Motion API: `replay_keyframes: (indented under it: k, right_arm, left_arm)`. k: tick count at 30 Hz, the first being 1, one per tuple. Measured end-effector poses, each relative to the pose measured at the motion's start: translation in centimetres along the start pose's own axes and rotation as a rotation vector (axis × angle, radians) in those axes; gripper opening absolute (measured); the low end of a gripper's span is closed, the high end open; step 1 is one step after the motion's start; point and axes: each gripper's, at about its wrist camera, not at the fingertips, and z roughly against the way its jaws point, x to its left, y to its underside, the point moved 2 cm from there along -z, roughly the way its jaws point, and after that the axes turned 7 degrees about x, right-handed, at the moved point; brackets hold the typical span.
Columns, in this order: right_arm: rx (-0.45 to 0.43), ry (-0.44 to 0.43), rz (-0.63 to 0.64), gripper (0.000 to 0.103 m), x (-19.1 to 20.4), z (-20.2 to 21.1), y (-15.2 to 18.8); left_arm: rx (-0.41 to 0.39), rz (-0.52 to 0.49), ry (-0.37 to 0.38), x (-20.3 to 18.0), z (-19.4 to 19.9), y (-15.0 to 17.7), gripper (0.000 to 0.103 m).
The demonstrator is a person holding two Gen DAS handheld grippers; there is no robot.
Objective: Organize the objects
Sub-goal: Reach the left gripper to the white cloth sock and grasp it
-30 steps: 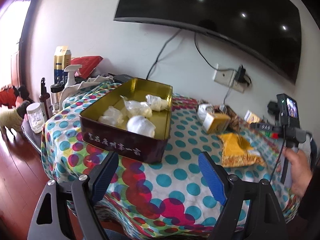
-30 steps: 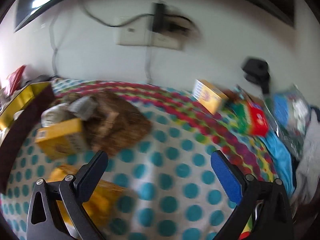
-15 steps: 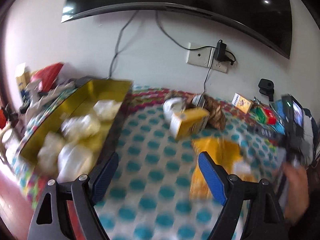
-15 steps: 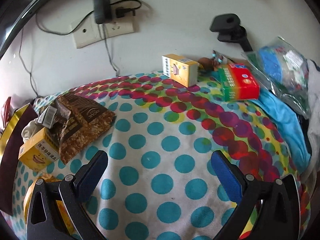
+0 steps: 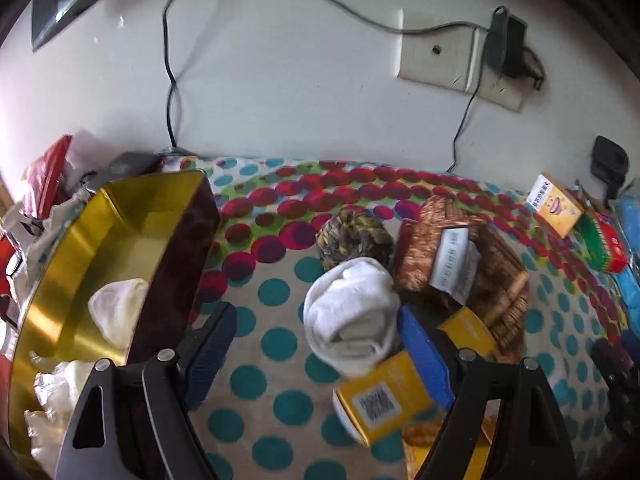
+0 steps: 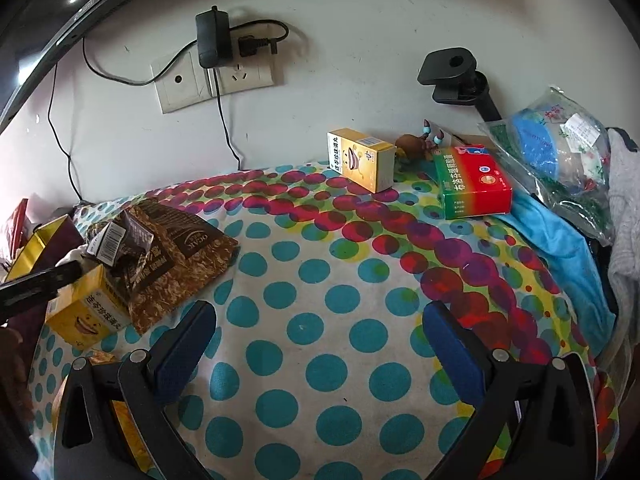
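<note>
My left gripper (image 5: 316,340) is open and low over the dotted cloth. A rolled white sock (image 5: 350,316) lies between its fingers, close to the right one. A yellow box (image 5: 384,396) lies just below the sock, and a striped sock ball (image 5: 354,238) lies behind it. The gold tin (image 5: 120,248) with white bundles (image 5: 116,312) stands to the left. My right gripper (image 6: 316,336) is open and empty over bare cloth. In its view a brown packet (image 6: 176,256) and the yellow box (image 6: 88,308) lie at the left.
A second yellow box (image 6: 362,158), a red-green box (image 6: 470,180) and a clear bag (image 6: 560,148) lie along the wall at the right. A blue cloth (image 6: 560,248) hangs at the right edge. Wall sockets with cables (image 6: 216,76) are behind the table.
My left gripper has swung right from the tin and dropped low and forward around the white sock. My right gripper has steadied and tilted down over the cloth; both stay open.
</note>
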Motion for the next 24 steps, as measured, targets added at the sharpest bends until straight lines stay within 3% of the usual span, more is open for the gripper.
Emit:
replay_keyframes:
  k: [5,9,12,17,19,24]
  right_arm:
    - [-0.018,-0.017,-0.01,0.103,-0.1,0.3,0.0]
    - [-0.027,-0.021,0.002,0.103,0.2,0.4,-0.1]
    - [-0.03,-0.025,0.002,0.103,0.2,0.5,-0.1]
    - [-0.033,-0.026,0.008,0.103,0.3,0.6,-0.1]
    - [-0.033,-0.028,0.012,0.103,0.4,0.6,-0.1]
    - [-0.032,-0.025,0.018,0.103,0.6,0.5,-0.2]
  left_arm:
    - [0.023,0.007,0.0,-0.2,-2.0,-0.3,0.083]
    - [0.05,0.046,0.044,0.0,-2.9,-0.7,0.074]
    - [0.05,0.047,0.07,-0.3,-3.0,-0.9,0.06]
    - [0.069,0.004,0.099,-1.9,-2.6,-1.1,0.028]
    - [0.075,-0.016,0.117,-2.4,-2.4,-0.8,0.025]
    - [-0.005,-0.01,0.134,-2.0,0.3,-0.4,0.024]
